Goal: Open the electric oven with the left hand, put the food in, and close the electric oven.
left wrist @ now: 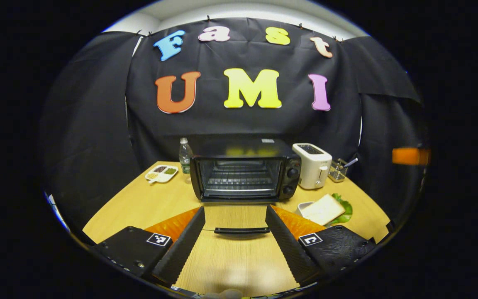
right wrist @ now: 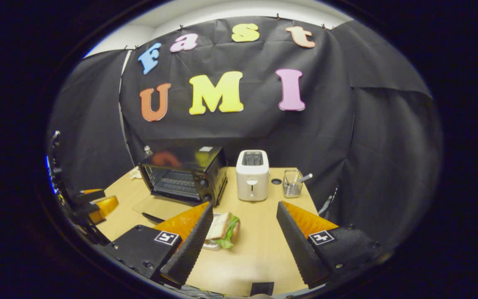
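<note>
The black electric oven [left wrist: 245, 172] stands at the middle of the wooden table [left wrist: 139, 203], its glass door folded down flat toward me and the wire rack bare inside. The door handle [left wrist: 242, 230] lies between the fingers of my left gripper [left wrist: 235, 209], which is open and not touching it. The sandwich [left wrist: 326, 209], bread over lettuce on a white dish, sits right of the oven. In the right gripper view the sandwich [right wrist: 222, 230] lies just beside the left finger of my open right gripper [right wrist: 245, 205], and the oven [right wrist: 185, 174] is at back left.
A white toaster [left wrist: 313, 166] stands right of the oven, with a glass holder with a utensil [left wrist: 338, 170] beyond it. A water bottle [left wrist: 185, 155] and a divided snack dish [left wrist: 162, 173] are at the oven's left. Black cloth walls close the table's back and sides.
</note>
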`<state>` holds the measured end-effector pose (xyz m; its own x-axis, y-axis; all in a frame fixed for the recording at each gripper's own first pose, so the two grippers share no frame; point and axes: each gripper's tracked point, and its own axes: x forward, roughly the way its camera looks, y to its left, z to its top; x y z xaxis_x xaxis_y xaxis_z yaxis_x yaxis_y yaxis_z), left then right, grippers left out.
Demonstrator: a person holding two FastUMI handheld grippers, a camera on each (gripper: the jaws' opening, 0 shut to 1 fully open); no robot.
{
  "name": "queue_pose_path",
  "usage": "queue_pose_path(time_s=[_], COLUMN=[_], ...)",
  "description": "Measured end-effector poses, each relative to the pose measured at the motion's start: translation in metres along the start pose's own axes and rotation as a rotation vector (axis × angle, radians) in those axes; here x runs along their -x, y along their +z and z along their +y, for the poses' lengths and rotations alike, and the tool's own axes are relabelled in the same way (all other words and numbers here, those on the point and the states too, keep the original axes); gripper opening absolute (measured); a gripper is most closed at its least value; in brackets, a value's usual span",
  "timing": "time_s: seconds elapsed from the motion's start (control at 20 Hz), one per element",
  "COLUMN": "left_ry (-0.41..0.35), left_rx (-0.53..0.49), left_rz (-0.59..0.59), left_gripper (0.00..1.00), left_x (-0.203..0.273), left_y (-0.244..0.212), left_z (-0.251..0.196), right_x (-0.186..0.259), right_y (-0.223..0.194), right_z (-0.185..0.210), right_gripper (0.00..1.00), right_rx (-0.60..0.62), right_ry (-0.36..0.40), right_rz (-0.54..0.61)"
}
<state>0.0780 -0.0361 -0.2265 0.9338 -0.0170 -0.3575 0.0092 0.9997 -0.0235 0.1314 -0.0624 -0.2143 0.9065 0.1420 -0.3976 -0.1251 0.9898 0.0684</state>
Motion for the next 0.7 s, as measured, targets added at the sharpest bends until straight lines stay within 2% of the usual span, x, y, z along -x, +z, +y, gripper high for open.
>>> queue_pose_path(time_s=[0.25, 0.3, 0.35, 0.65, 0.7], left_ry=[0.025, 0.031, 0.036, 0.074, 0.077], left_rx=[-0.005, 0.006, 0.019, -0.008, -0.013], left_rz=[-0.115, -0.126, -0.138, -0.161, -0.153], left_gripper=[0.96, 0.96, 0.96, 0.96, 0.96], left_x=[0.056, 0.064, 0.073, 0.097, 0.098], left_y=[0.056, 0.064, 0.072, 0.093, 0.093], left_z=[0.010, 0.010, 0.012, 0.020, 0.020], right_x=[-0.040, -0.050, -0.059, -0.121, -0.131], right_y=[-0.061, -0.073, -0.083, -0.124, -0.126], right_z=[0.018, 0.020, 0.022, 0.032, 0.031], right_gripper=[0.98, 0.88, 0.98, 0.96, 0.87], right_rx=[-0.071, -0.079, -0.093, -0.191, -0.203], right_ry=[0.060, 0.066, 0.076, 0.115, 0.112], right_rz=[0.111, 0.131, 0.148, 0.249, 0.259])
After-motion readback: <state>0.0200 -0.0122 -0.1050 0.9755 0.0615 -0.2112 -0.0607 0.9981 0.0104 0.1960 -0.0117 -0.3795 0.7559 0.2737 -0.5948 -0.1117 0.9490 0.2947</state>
